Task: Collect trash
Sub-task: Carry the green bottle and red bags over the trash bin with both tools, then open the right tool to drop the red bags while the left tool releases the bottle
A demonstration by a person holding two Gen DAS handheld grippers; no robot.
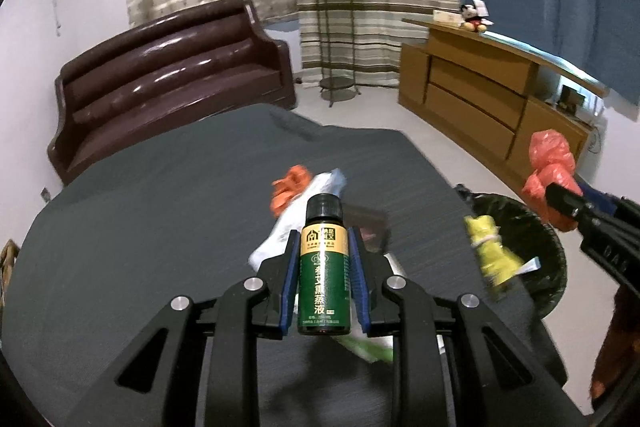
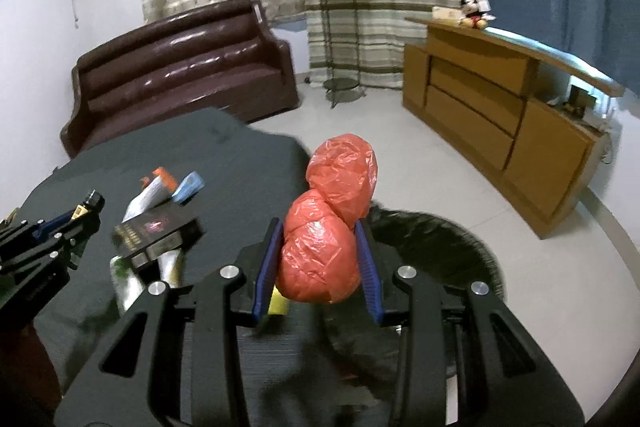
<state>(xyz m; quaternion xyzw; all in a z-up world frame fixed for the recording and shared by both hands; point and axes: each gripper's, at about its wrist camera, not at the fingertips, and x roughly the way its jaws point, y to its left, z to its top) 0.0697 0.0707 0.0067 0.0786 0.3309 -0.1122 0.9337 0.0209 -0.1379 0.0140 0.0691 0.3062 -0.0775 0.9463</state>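
The left gripper (image 1: 324,279) is clamped on a small green bottle (image 1: 323,267) with a black cap; its 2 blue pads press the bottle's sides and hold it upright above the grey-covered table (image 1: 140,219). Behind the bottle, on the table, lie a white wrapper (image 1: 304,211) and an orange scrap (image 1: 290,187), both blurred. Further right a yellow knotted piece (image 1: 490,247) sits by the rim of the black-lined bin (image 1: 548,247), which stands just beside the table's right edge. The right gripper (image 2: 318,259) grips a crumpled red plastic bag (image 2: 328,227), its jaws moderately apart with the pads squeezing the lower lump; the bag is over the table's edge, near the bin.
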